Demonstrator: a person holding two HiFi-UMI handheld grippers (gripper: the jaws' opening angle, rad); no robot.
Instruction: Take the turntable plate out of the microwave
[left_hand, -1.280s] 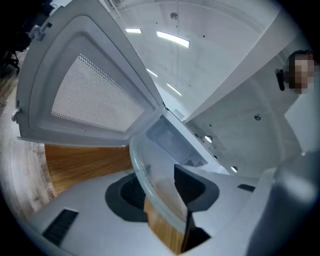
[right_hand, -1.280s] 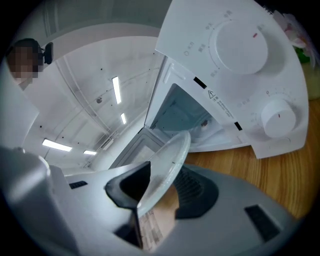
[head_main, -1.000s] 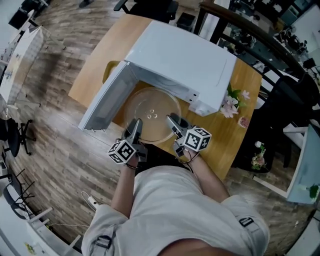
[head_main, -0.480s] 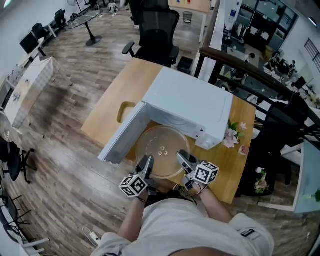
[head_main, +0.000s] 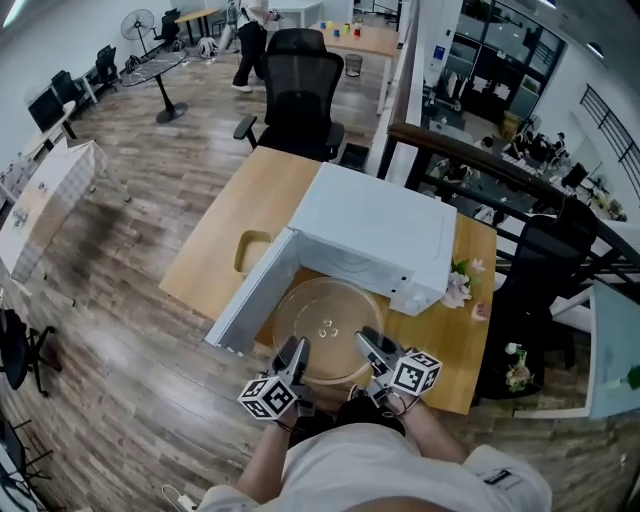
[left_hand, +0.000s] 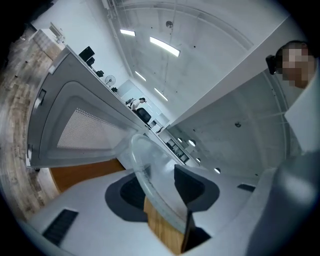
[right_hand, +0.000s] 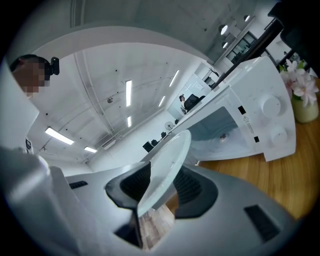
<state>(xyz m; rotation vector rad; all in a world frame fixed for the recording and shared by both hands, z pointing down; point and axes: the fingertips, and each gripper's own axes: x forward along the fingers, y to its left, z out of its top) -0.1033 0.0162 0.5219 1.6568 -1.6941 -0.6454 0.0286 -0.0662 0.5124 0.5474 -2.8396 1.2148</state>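
The left hand-held gripper (head_main: 294, 354) and the right hand-held gripper (head_main: 370, 346) each clamp the near rim of the clear round glass turntable plate (head_main: 325, 325), one per side, likely to keep it level. It hangs just outside the white microwave (head_main: 385, 235), above the wooden worktop (head_main: 215, 240).

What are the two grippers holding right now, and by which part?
Both hold the glass turntable plate by its near rim, the left gripper at the left, the right gripper at the right.
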